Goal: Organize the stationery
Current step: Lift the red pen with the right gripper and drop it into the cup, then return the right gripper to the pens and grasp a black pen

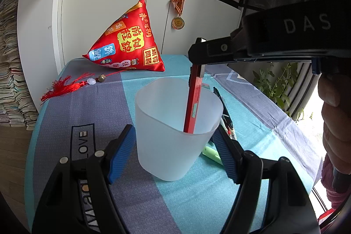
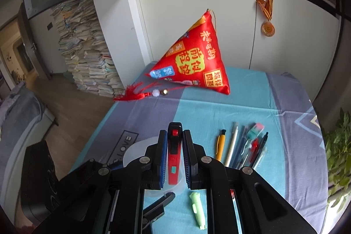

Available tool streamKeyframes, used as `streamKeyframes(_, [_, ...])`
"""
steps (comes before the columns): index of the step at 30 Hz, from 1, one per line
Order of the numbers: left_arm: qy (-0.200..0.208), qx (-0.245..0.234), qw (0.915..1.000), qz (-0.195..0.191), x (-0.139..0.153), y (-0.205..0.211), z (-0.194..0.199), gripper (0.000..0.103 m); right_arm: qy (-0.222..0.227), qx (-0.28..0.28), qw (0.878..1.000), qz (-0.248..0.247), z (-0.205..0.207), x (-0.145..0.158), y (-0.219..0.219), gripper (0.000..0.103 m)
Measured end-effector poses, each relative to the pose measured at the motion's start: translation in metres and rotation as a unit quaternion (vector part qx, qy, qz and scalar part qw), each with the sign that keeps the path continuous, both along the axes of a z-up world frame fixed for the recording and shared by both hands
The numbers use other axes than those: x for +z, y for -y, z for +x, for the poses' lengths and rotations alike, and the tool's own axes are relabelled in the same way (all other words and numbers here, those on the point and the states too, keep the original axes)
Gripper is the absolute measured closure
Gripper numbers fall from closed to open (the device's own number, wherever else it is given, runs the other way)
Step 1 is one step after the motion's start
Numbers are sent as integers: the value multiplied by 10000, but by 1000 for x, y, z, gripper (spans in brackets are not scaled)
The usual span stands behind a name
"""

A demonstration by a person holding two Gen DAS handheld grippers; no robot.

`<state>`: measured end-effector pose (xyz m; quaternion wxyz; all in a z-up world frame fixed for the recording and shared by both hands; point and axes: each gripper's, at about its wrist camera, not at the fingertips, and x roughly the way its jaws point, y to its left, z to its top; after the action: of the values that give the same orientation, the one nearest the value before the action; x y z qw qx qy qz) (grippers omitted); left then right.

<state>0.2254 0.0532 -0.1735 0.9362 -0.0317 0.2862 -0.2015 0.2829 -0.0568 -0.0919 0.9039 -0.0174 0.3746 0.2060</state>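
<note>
Right tool [image 2: 173, 159] is clamped on red pen [image 1: 193, 106] over cup [image 1: 175, 135]; left tool [image 1: 173, 152], open around it, could tip cup if nudged.

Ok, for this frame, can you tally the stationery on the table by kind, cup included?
Frosted plastic cup: 1
Red utility knife, between the right gripper fingers, lower end in the cup: 1
Green cartoon-shaped pen: 1
Pens in the row: at least 6; they overlap, so the exact count is unclear
Total: at least 9
</note>
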Motion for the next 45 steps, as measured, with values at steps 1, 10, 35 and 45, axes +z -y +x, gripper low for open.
streamKeyframes(1, [0, 0, 10000, -1, 0, 0, 0, 31, -13, 3, 10000, -9, -1, -1, 0, 88])
streamKeyframes(10, [0, 1, 10000, -2, 0, 0, 0, 31, -111, -6, 9999, 71, -6, 0, 8, 88])
streamKeyframes(35, [-13, 0, 10000, 2, -1, 0, 1, 31, -1877, -2322, 9536, 396, 106, -76, 141, 88])
streamKeyframes(45, [-6, -15, 10000, 11, -1, 2, -1, 32, -2076, -2248, 9513, 377, 137, -88, 127, 88])
